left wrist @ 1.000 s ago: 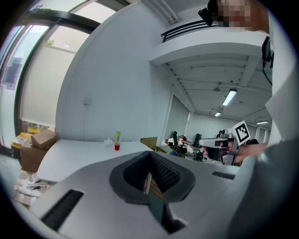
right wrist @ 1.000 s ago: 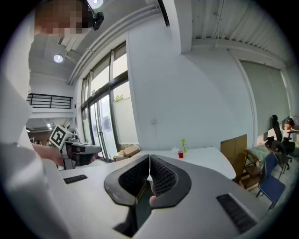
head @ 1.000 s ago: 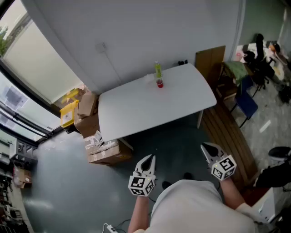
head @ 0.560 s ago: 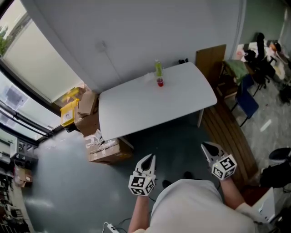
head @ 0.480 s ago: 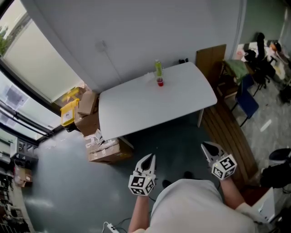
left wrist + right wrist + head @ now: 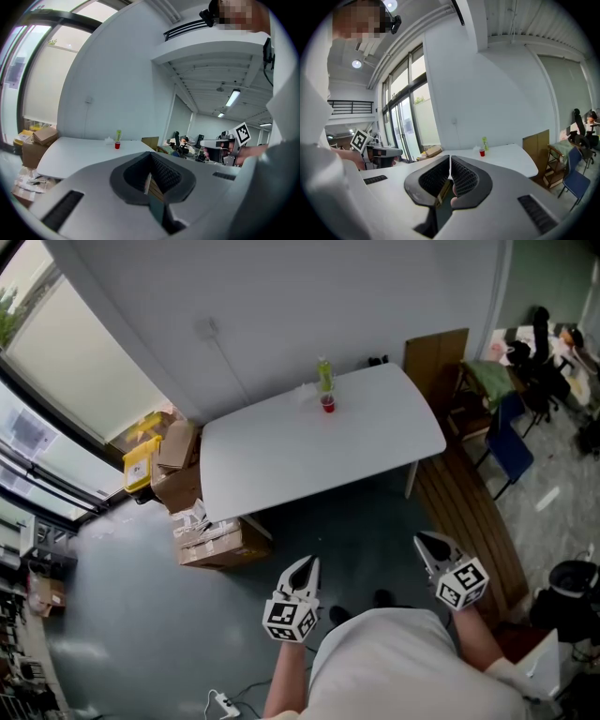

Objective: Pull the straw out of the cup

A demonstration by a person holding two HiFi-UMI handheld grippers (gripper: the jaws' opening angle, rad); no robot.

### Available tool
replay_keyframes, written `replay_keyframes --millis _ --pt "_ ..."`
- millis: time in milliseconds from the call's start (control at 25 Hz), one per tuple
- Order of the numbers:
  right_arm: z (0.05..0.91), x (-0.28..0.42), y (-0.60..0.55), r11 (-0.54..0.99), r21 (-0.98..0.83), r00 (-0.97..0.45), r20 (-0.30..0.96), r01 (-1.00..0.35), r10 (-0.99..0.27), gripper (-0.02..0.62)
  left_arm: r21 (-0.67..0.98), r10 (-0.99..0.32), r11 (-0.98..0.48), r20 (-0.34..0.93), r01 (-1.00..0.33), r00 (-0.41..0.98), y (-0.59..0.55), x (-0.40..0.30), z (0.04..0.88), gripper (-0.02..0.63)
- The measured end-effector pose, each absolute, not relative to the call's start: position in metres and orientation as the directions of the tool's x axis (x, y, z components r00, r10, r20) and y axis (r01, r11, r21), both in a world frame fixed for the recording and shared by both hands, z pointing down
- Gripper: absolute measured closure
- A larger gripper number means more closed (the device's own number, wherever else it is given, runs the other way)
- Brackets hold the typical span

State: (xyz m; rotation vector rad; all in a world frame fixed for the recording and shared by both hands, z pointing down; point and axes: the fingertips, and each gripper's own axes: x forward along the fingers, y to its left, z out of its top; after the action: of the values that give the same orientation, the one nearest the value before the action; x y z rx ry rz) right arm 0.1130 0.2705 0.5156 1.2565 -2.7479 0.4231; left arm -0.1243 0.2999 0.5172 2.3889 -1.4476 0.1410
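**A:** Where is the cup?

**B:** The red cup (image 6: 327,406) stands on the white table (image 6: 281,465), near the table's far edge by the wall. A green bottle (image 6: 324,377) is just behind it.

**A:** And the straw?

**B:** It is too small to make out from here. I can't tell it apart from the bottle.

**A:** How do the grippers stand?

**B:** Both are on the near side of the table, well short of it, over the floor and close to the person's body. The left gripper (image 6: 305,564) is clenched, pads together with nothing between them. The right gripper (image 6: 424,542) is clenched too, also on nothing.

**A:** So the cup is nowhere near the jaws?

**B:** It is well apart from both. In each gripper view it shows small, far beyond the closed tips, across the table top.
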Motion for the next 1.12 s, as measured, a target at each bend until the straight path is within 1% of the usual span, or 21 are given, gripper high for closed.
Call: replay_keyframes --millis 440,600,1120 --pt "0.529 0.140 0.264 0.672 -0.205 -0.702 0.212 -0.712 -0.679 0.557 0.275 -0.860 -0.375 0.252 -0.885 0.443 0.305 -0.094 0.527 0.605" --pt "0.532 0.149 0.265 0.696 -0.233 -0.734 0.199 -0.679 -0.649 0.557 0.282 -0.874 -0.343 0.255 -0.896 0.414 0.305 -0.085 0.533 0.605" --pt "0.544 0.168 0.239 0.678 -0.259 -0.726 0.220 -0.688 -0.652 0.557 0.279 -0.866 -0.347 0.271 -0.896 0.420 0.276 -0.069 0.537 0.604"
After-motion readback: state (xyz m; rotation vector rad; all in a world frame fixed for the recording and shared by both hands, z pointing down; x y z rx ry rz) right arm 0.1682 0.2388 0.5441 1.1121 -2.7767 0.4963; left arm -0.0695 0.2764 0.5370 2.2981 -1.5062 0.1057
